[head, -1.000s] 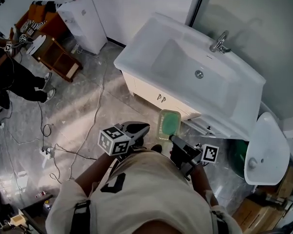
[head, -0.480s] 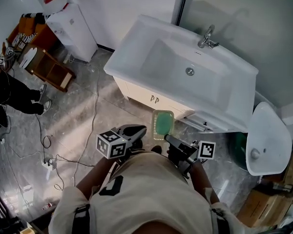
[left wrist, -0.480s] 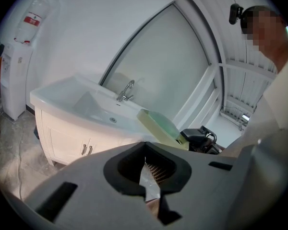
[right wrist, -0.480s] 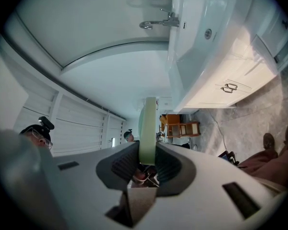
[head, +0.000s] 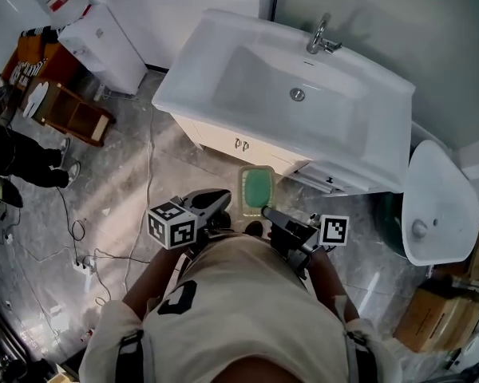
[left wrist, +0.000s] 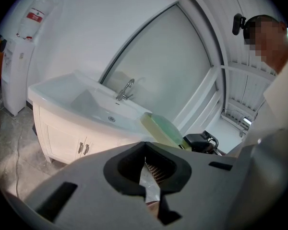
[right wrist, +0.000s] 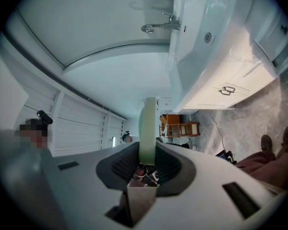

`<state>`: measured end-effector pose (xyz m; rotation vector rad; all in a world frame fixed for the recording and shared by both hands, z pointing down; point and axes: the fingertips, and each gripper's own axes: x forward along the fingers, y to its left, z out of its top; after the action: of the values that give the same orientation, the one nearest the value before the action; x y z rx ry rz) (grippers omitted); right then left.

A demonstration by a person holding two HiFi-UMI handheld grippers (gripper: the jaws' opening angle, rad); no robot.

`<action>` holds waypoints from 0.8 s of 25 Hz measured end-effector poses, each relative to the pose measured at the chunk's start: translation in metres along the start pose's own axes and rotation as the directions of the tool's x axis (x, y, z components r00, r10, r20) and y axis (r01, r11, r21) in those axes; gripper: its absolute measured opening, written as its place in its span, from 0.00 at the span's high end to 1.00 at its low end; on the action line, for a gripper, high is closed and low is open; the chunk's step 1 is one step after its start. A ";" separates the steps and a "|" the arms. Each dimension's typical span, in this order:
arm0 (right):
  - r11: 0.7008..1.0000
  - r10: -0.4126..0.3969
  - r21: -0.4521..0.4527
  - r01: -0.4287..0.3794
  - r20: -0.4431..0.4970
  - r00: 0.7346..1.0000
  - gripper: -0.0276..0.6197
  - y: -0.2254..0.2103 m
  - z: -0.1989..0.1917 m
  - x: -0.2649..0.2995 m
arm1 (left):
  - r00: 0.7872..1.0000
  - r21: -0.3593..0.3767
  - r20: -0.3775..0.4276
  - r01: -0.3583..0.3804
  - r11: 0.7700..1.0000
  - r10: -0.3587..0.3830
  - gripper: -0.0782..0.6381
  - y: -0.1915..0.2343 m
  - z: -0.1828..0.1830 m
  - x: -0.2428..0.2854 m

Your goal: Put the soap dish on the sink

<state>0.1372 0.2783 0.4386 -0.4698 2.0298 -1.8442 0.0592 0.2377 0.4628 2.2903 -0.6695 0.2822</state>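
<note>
The soap dish (head: 256, 188) is a pale green rectangular tray. My right gripper (head: 265, 211) is shut on its near edge and holds it out level above the floor, in front of the vanity doors. It shows edge-on as a green strip (right wrist: 147, 128) between the right gripper's (right wrist: 146, 162) jaws. The white sink (head: 255, 78) with its chrome faucet (head: 319, 37) lies just ahead. My left gripper (head: 219, 200) is beside the dish on its left, jaws together with nothing in them. From the left gripper (left wrist: 146, 171) I see the dish (left wrist: 161, 128) and the sink (left wrist: 86, 99).
A white toilet (head: 435, 206) stands to the right of the vanity, with cardboard boxes (head: 439, 317) nearer. At the left are a water dispenser (head: 96, 26), a wooden shelf (head: 68, 110), a standing person (head: 8, 154) and cables on the floor (head: 80, 246). A glass partition rises behind the sink.
Both grippers and the held dish have shifted a little left in the head view, toward the vanity front. The sink has slid left and up in view. The grip is unchanged.
</note>
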 end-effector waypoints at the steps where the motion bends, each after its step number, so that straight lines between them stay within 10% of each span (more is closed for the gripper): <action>1: 1.000 0.001 -0.001 -0.001 -0.006 1.000 0.81 -0.001 0.000 -0.002 | 1.000 0.003 0.005 -0.011 1.000 0.011 0.86 0.002 0.002 0.000; 10: 1.000 0.026 -0.009 -0.026 -0.034 0.999 0.81 0.001 0.001 -0.006 | 0.984 0.134 0.016 -0.176 0.975 0.175 0.86 0.043 0.022 -0.032; 20: 1.000 0.013 -0.008 -0.013 0.047 0.999 0.82 0.001 0.019 0.013 | 0.997 0.117 -0.002 -0.072 0.990 0.073 0.86 0.051 0.026 -0.018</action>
<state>0.1351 0.2558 0.4353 -0.4962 2.0048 -1.8015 0.0172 0.1957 0.4670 2.3779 -0.7521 0.3724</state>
